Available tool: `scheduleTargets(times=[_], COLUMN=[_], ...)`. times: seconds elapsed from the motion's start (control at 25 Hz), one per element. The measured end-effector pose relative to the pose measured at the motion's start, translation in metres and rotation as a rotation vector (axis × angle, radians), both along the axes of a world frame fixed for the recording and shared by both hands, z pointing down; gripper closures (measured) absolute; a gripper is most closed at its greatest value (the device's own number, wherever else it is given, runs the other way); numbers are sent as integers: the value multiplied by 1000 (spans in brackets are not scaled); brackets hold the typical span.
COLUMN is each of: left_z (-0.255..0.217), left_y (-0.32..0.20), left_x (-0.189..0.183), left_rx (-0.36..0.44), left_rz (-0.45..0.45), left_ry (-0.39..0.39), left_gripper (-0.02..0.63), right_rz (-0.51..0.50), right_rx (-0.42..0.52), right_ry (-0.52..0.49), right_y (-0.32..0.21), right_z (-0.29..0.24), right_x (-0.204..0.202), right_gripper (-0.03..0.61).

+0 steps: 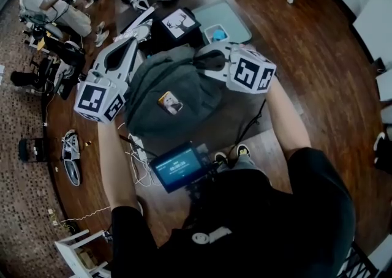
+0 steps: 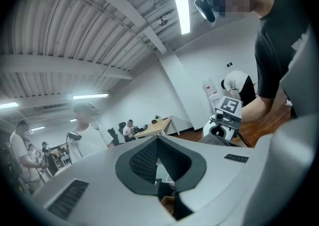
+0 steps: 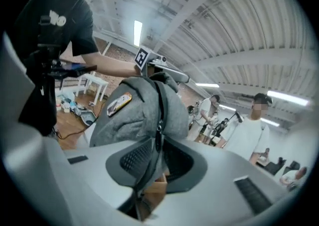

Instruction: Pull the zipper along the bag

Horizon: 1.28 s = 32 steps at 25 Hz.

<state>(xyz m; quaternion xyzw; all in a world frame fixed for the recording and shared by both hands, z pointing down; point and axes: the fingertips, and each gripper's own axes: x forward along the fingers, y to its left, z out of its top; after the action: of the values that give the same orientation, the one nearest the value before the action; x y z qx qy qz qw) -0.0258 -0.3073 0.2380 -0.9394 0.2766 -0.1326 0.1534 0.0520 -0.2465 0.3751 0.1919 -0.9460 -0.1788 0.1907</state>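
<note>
On the table (image 1: 244, 115), a grey bag (image 1: 174, 84) sits humped up between the two grippers, with a small yellow patch (image 1: 169, 103) on the side facing the person. Right gripper (image 1: 206, 61) lies at the bag's right shoulder, marker cube toward the person. In the right gripper view the bag (image 3: 139, 115) fills the near field; its dark zipper (image 3: 159, 103) runs down the ridge and straight into the right gripper (image 3: 158, 143), whose pads pinch it, with the strip continuing below them. Left gripper (image 1: 143, 30) lies along the bag's left flank, tips pointing away from the person and past the bag. In the left gripper view the left gripper (image 2: 157, 141) has its jaws pressed together with nothing between them, facing open room. A teal tray (image 1: 231, 21) sits beyond the bag.
</note>
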Motion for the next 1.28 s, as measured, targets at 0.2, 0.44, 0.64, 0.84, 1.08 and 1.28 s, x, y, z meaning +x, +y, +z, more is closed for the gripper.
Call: scheduleTargets(times=[0.2,0.44,0.64,0.84,1.08,1.28], left_z=[-20,-37,-11,28,48,64], left_y=[1,31,75,85,96,103], left_x=[-19,-97,-162,-156,-131,-127], left_rx=[98,171,148,80,28,14], left_rz=[-109,-366,-582,-569,-500,-517], left_ry=[26,147,286,267,270,314], left_gripper=[614,614,614,614,614,614], right_rz=[189,291,340,268,157,322], right_rx=[172,297,291,165,117,308], right_ry=[38,155,270,280,291,487], right_y=[0,7,17,17,-1,-11], right_z=[-6,-14,-11,-5,-2,-6], right_x=[21,30,36,36,24,42], right_gripper=[531,537,535,527,522,526])
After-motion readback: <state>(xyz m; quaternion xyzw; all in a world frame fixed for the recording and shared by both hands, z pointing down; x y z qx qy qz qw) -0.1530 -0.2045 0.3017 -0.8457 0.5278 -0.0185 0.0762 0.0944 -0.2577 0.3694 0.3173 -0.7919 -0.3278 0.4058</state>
